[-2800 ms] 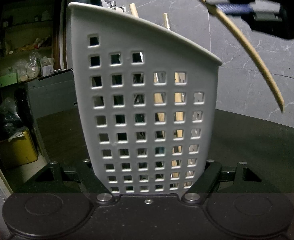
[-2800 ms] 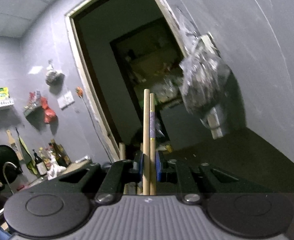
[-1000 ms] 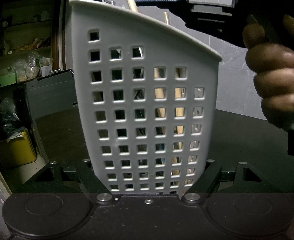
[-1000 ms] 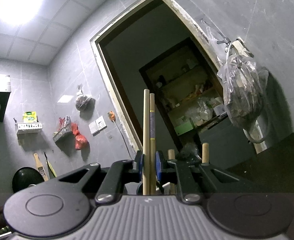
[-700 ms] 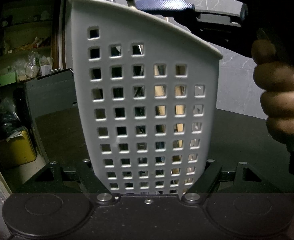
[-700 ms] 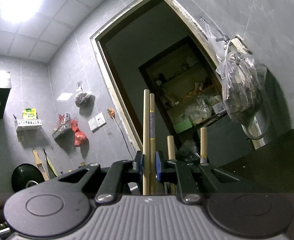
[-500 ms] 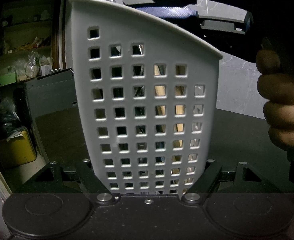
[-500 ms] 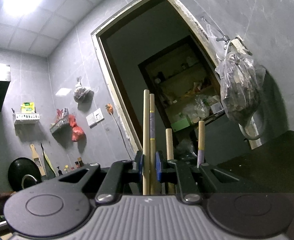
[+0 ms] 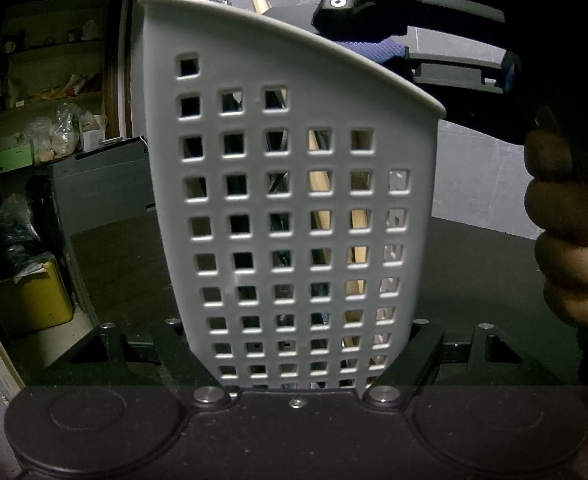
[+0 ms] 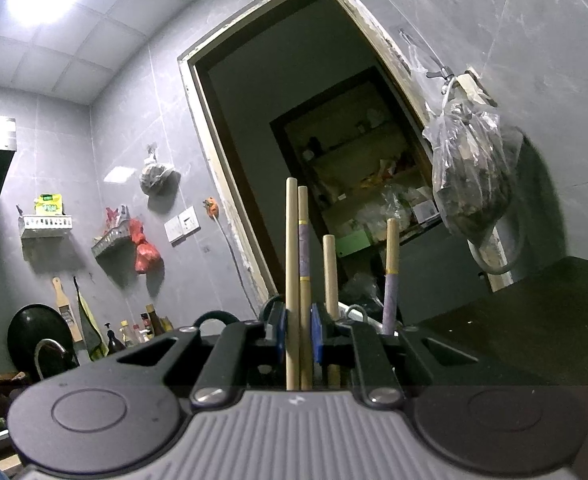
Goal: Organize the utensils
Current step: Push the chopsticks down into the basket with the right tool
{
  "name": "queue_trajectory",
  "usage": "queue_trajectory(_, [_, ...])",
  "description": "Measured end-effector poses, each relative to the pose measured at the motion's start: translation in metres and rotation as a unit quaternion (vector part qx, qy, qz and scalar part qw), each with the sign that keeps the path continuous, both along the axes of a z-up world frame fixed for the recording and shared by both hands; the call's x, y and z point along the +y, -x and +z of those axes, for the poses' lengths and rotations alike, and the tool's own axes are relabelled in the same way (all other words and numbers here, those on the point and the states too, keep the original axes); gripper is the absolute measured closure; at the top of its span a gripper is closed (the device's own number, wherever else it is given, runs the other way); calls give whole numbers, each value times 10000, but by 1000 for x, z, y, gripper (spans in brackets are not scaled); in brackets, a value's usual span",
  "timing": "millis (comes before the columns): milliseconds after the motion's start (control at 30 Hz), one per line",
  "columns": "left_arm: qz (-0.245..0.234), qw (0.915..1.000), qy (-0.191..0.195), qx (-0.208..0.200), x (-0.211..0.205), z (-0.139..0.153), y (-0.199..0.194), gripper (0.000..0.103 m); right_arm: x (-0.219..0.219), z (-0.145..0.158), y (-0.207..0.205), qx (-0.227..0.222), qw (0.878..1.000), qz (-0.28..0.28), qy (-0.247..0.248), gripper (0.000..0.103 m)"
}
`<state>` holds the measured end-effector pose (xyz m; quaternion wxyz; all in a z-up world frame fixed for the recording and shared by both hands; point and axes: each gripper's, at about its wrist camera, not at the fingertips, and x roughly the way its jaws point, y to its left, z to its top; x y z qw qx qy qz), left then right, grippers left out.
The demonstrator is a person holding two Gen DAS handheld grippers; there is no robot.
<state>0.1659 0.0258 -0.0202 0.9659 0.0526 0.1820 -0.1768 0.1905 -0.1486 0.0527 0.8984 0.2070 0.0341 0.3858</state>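
Two light, stiff, slippery chopsticks [image 10: 297, 280] pinched mid-shaft in right gripper [image 10: 297, 340] fingers, frame centre, above white holder [image 9: 294, 208] clamped low between wide-set left gripper [image 9: 298, 376] fingers.

Hanging plastic bag [image 10: 472, 168], red bag [image 10: 145, 254], yellow bin [image 9: 31, 296], wall switch [image 10: 181, 224]

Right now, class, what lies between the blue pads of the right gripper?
In the right wrist view, a pair of wooden chopsticks stands upright between the right gripper pads, pinched side by side.
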Motion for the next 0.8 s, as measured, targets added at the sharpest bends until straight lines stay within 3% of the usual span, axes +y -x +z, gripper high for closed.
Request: queue_trajectory(800, [2, 10000, -3, -1, 0, 0, 1, 25, 2, -4, 1, 117, 9998, -3, 138, 86])
